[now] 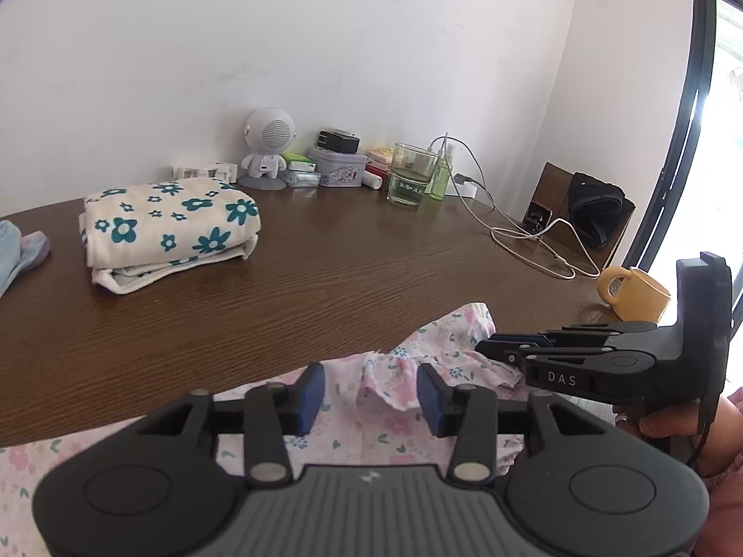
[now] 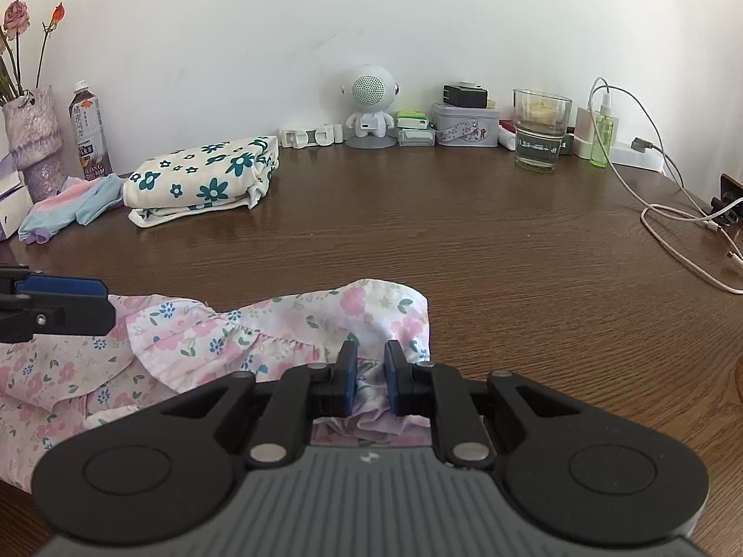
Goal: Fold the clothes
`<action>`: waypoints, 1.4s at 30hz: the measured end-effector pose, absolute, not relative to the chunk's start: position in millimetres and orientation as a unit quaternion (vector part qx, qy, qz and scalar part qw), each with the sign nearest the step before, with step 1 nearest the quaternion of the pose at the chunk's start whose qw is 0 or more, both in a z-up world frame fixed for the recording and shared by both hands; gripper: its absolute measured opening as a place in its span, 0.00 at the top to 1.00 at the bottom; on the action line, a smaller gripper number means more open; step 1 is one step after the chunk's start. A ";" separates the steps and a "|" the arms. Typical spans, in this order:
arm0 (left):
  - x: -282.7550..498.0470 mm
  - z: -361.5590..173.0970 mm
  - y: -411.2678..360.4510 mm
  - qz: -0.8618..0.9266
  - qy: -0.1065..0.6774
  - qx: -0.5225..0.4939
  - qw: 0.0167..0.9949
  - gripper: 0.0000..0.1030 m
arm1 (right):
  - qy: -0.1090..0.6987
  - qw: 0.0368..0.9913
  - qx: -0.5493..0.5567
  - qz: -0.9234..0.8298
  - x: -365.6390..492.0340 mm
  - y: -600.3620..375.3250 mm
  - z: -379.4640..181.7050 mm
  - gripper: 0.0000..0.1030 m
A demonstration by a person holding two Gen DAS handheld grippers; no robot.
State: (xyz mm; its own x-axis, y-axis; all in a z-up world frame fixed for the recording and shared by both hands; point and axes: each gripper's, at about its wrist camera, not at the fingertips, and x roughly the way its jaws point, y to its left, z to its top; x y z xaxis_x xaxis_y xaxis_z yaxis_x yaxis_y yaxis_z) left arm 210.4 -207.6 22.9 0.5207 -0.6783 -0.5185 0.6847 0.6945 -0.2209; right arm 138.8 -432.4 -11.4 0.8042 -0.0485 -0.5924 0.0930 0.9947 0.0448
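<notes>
A pink floral garment (image 1: 459,325) (image 2: 278,325) lies crumpled at the near edge of the brown wooden table (image 1: 348,269). My left gripper (image 1: 370,399) is open over it, its blue pads standing apart with a ruffle of the fabric loose between them. My right gripper (image 2: 371,383) is shut on a bunched fold at the garment's right end; in the left wrist view the right gripper (image 1: 485,348) comes in from the right, held by a hand (image 1: 668,422). One finger of the left gripper (image 2: 60,306) shows at the left edge of the right wrist view.
A folded cream cloth with teal flowers (image 1: 172,227) (image 2: 204,181) lies at the back left beside a light blue and pink cloth (image 2: 69,209). Along the wall stand a vase (image 2: 35,139), a bottle (image 2: 90,132), a speaker figure (image 2: 371,106), a tin (image 2: 464,125) and a glass (image 2: 541,130). A white cable (image 2: 673,213) and a yellow mug (image 1: 636,297) are on the right.
</notes>
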 end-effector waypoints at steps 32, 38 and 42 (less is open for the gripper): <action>214.2 -1.5 -151.5 -0.278 0.317 -0.039 0.906 0.29 | 0.312 0.949 0.023 -0.038 139.7 -429.9 -11.2 0.86; 214.3 -1.7 -151.6 -0.278 0.317 -0.038 0.906 0.29 | 0.312 0.949 0.023 -0.038 139.7 -430.0 -11.1 0.86; 214.3 -1.8 -151.6 -0.279 0.317 -0.039 0.906 0.29 | 0.312 0.949 0.024 -0.038 139.6 -430.0 -11.1 0.86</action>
